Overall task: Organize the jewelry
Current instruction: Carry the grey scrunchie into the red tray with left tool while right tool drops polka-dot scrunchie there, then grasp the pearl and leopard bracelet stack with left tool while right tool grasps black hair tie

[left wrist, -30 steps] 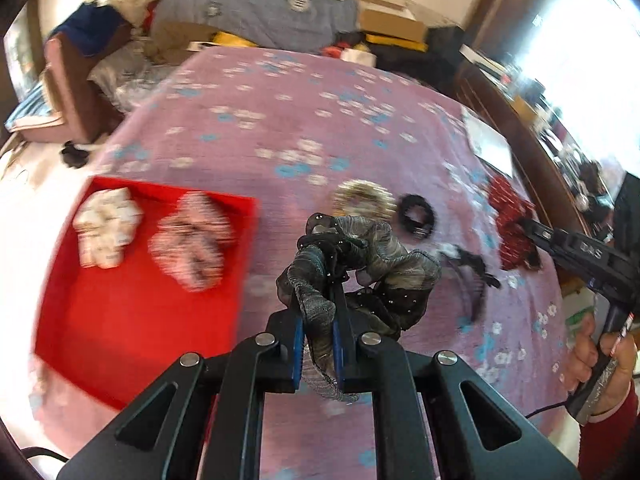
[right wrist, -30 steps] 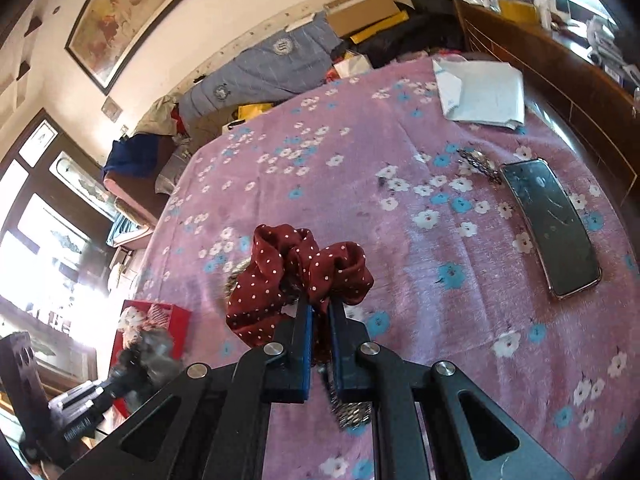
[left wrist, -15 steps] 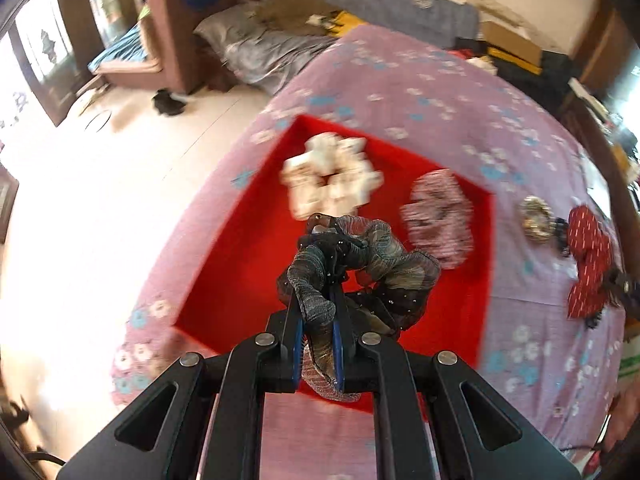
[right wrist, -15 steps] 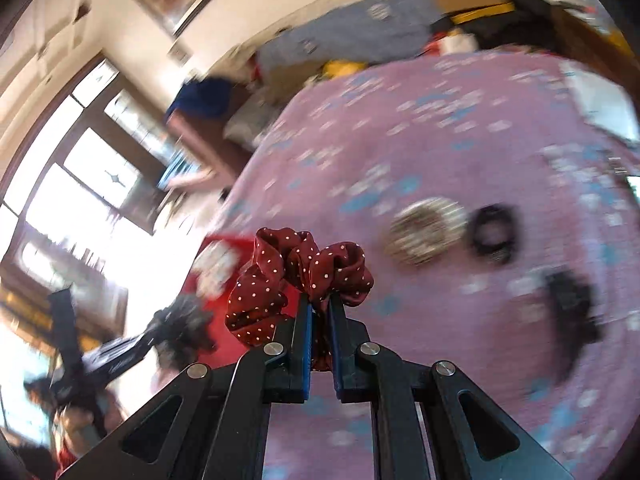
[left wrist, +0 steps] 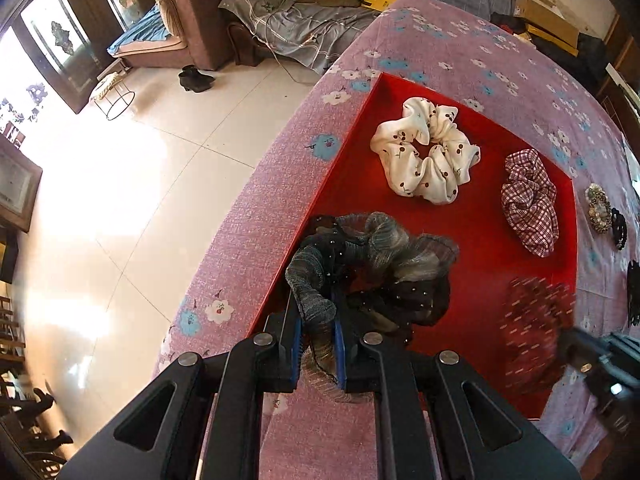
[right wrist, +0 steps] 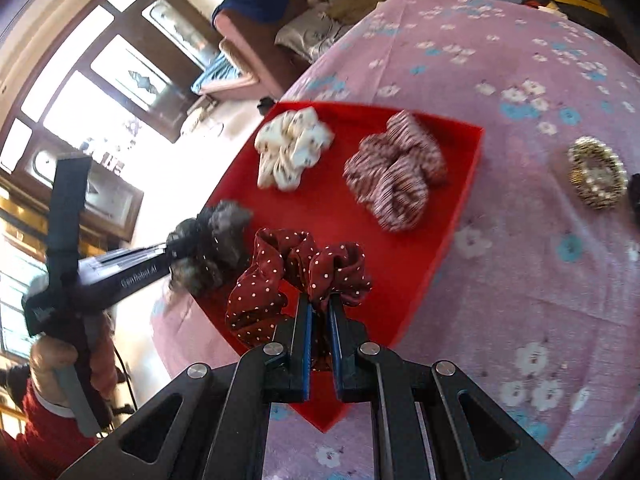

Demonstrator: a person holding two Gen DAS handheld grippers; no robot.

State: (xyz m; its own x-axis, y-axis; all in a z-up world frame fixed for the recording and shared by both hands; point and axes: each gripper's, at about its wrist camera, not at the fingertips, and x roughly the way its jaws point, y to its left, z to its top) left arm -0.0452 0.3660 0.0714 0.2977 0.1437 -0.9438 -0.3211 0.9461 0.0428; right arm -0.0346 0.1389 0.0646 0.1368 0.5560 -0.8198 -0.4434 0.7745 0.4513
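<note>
Both tools are clamping scrunchies over the red tray (left wrist: 360,168); the left tool (left wrist: 316,340) is pinching a grey-black scrunchie (left wrist: 372,272) between nearly closed blue pads, and the right tool (right wrist: 319,324) is gripping a maroon polka-dot scrunchie (right wrist: 296,276) the same way; each bundle is hanging above the tray's near part, and whether either is touching the red floor is not clear.

A second ago both tools were pointing out over the pink floral tabletop (right wrist: 540,260), with the tray off to one side; now both are tilting down over the tray.

Inside the tray a white cherry-print scrunchie (left wrist: 426,150) and a red checked scrunchie (left wrist: 530,202) are lying apart from each other.

From the left wrist the floor, an armchair and a sharp look at the tray's contents are showing, with the maroon scrunchie only a blur at the right; from the right wrist the person's hand (right wrist: 54,356) on the left tool's handle is showing, plus a beaded gold ring-shaped piece (right wrist: 596,178) lying on the cloth beside the tray.
</note>
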